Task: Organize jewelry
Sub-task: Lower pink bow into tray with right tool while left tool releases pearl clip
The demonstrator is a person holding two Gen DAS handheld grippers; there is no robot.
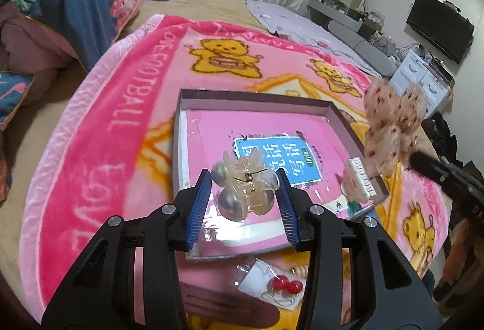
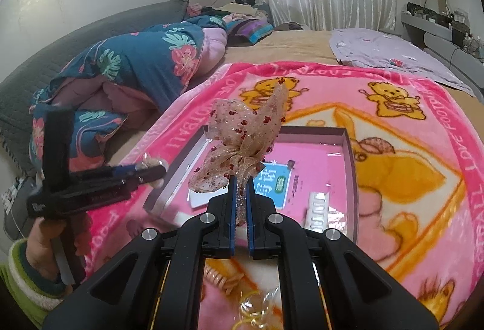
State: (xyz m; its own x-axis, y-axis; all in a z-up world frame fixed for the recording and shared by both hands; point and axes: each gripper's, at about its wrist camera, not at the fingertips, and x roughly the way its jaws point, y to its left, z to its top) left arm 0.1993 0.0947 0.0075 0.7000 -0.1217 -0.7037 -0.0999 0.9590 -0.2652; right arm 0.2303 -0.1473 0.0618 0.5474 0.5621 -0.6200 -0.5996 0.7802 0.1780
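In the left wrist view, the left gripper (image 1: pixel 242 191) is clamped on a translucent cream claw clip (image 1: pixel 246 183) with two pearl-like balls, held above the near part of the shallow box (image 1: pixel 257 97), which lies on the pink bear blanket (image 1: pixel 99 130). The clip's long axis runs across, from one blue pad to the other, with its spring on top. A white comb (image 1: pixel 363 179) lies in the box's right corner. Red beads (image 1: pixel 286 284) on a card lie on the blanket just before the box, partly hidden by the gripper. In the right wrist view, the right gripper (image 2: pixel 241 203) is pinched tight on the tail of a sheer beige bow (image 2: pixel 242 139) with red dots, held over the box (image 2: pixel 348 148). The bow stands upward and away, its tip blurred. At the left a hand (image 2: pixel 39 251) holds the other gripper.
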